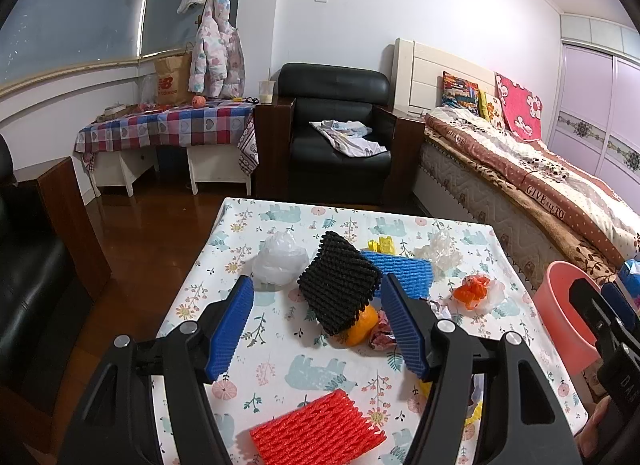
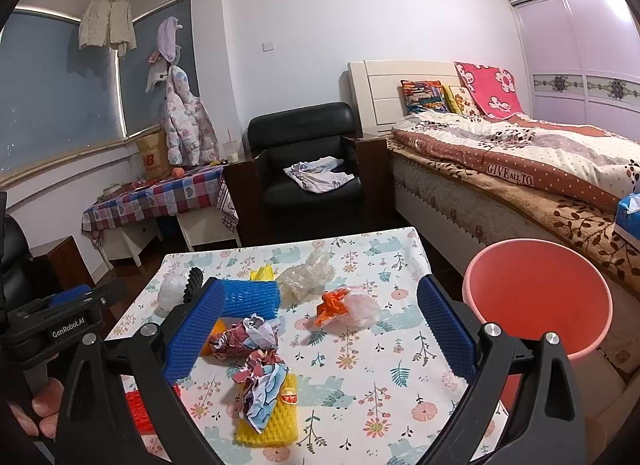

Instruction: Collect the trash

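Between the spread left tool (image 1: 316,325), black foam net (image 1: 338,285); right tool (image 2: 316,329) spread over crumpled paper (image 2: 246,335)

My left gripper (image 1: 316,325) has matt black plastic arms with ribbed blue pads (image 1: 232,329); the right gripper (image 2: 316,333) looks the same. The tablecloth (image 1: 280,369) is smooth printed cloth. On it, the black net (image 1: 338,285) is rough foam mesh, and beside it the blue net (image 1: 404,271) and red net (image 1: 316,429) are ridged foam. Behind the black net the white bag (image 1: 278,259) is thin crinkled plastic. Crumpled paper (image 2: 244,339) looks glossy. The bin (image 2: 536,297) is smooth pink plastic.
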Demonstrator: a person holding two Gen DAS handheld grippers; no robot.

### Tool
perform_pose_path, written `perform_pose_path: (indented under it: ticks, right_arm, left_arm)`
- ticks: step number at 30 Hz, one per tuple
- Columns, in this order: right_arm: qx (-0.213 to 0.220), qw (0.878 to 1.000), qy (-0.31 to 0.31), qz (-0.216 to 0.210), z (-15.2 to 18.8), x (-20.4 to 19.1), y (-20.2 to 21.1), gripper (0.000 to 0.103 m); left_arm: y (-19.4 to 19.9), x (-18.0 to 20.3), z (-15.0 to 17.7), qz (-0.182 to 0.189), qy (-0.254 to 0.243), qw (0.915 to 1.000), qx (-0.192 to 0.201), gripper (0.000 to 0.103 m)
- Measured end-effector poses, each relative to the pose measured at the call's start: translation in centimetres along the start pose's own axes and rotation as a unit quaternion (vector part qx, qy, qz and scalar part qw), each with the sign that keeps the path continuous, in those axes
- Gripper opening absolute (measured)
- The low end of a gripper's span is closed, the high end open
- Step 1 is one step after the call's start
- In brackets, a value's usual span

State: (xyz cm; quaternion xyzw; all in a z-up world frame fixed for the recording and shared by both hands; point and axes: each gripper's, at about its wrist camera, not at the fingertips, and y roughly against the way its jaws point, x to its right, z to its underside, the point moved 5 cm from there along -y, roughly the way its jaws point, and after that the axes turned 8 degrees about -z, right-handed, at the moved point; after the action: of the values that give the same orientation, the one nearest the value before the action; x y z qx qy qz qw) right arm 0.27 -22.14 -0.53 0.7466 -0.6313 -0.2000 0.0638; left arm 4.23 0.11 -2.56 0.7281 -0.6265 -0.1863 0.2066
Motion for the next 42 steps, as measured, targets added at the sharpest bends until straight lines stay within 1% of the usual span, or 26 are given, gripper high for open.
perform_pose_path:
  ticks: [24, 27, 34, 38, 42]
  right_arm:
    - [-0.008, 1.0, -0.005, 0.005, 0.6, 0.2, -0.2, 0.097]
    - [-0.01, 1.0, -0.005, 0.005, 0.7, 0.2, -0.3, 0.097]
    - [-0.014, 1.0, -0.006, 0.005, 1.0, 0.3, -0.4, 0.097]
    - [-0.024, 1.0, -0.002, -0.003, 1.5, 0.2, -0.6, 0.097]
    - [-0.037, 0.999, 0.006, -0.013, 2.0, -0.2, -1.0, 0.096]
  left_arm:
    - [0.2, -0.1, 0.2, 0.004, 0.002, 1.0, -0.002, 0.065]
    - [-0.1, 0.7, 0.4, 0.008, 0.003, 1.0, -0.002, 0.065]
    - [-0.3, -0.1, 0.3, 0.023, 0.007, 0.9996, 0.016, 0.065]
    - [0.0, -0.7, 0.0, 0.022, 0.013, 0.9994, 0.022, 0.065]
    - [0.0, -1.4, 0.1, 0.04, 0.023, 0.9989, 0.006, 0.065]
